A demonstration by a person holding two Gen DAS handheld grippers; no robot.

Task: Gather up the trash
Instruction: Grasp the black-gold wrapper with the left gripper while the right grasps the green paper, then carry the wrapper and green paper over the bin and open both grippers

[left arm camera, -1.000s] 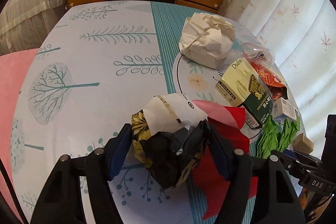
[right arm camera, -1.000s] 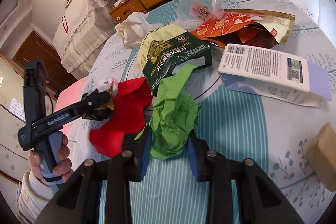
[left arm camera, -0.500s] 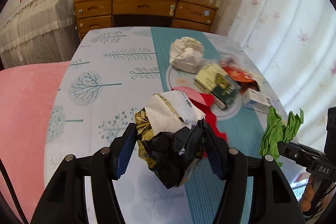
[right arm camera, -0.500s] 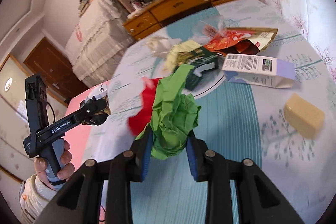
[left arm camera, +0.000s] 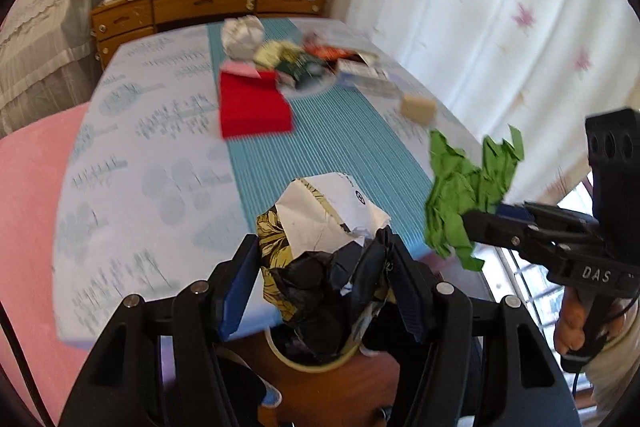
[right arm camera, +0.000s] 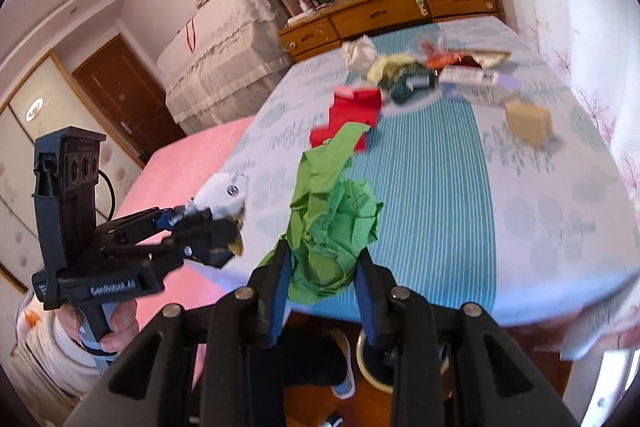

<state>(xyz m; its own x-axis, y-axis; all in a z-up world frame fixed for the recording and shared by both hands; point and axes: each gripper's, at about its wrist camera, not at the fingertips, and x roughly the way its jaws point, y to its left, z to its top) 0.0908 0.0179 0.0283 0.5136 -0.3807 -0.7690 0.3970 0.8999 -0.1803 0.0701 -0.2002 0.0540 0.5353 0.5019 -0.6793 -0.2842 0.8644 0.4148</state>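
Bedroom table [left arm camera: 160, 155] carries red paper [left arm camera: 252, 103], a tan block [left arm camera: 418, 108] and blurred packets. Left gripper [left arm camera: 320, 279] clamps a crumpled wrapper [left arm camera: 320, 239]; right gripper [right arm camera: 322, 275], marked "DAS", clamps green paper [right arm camera: 332, 223]. Both were above the tabletop before; now they are past its near edge, over a round bin [left arm camera: 312, 359].

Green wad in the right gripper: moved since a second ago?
Yes. The green wad, clamped in the right gripper, has pulled back from the table's middle to its near edge, above a bin.
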